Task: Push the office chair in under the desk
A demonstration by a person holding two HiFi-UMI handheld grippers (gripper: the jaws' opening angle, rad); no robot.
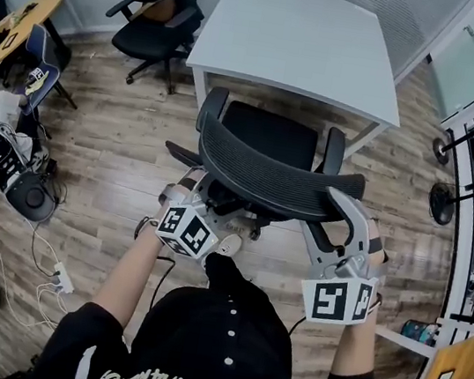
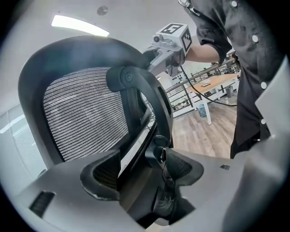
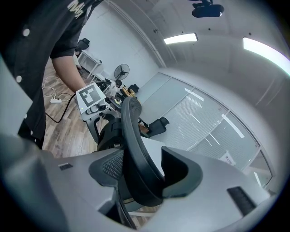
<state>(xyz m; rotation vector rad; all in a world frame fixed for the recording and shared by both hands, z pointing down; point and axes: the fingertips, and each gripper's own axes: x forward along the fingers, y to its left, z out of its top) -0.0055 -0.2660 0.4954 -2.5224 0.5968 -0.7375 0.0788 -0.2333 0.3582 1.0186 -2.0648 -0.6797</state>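
**Black mesh, gripped on both sides**

Black mesh backrest of the office chair (image 1: 266, 175) dead centre in the head view, turned toward the person, with the seat's front edge meeting the near edge of the white desk (image 1: 329, 56). Squared up to that desk, armrests pointing at it. Over to the left gripper (image 2: 142, 171): closed on the frame at the backrest's left side, with one pad against the frame's edge and the other against a dark post behind the mesh. Now to the right gripper (image 3: 144, 168): clamped across the curved rim on the backrest's right side, with pads (image 3: 108, 167) pressing on both faces. Marker cubes of both turned back toward the person. Underfoot, wood-plank floor (image 1: 116, 165). Past the desk's far left corner, a second black chair (image 1: 159, 2), well apart. Along the left edge, cables (image 1: 47, 261) and clutter.
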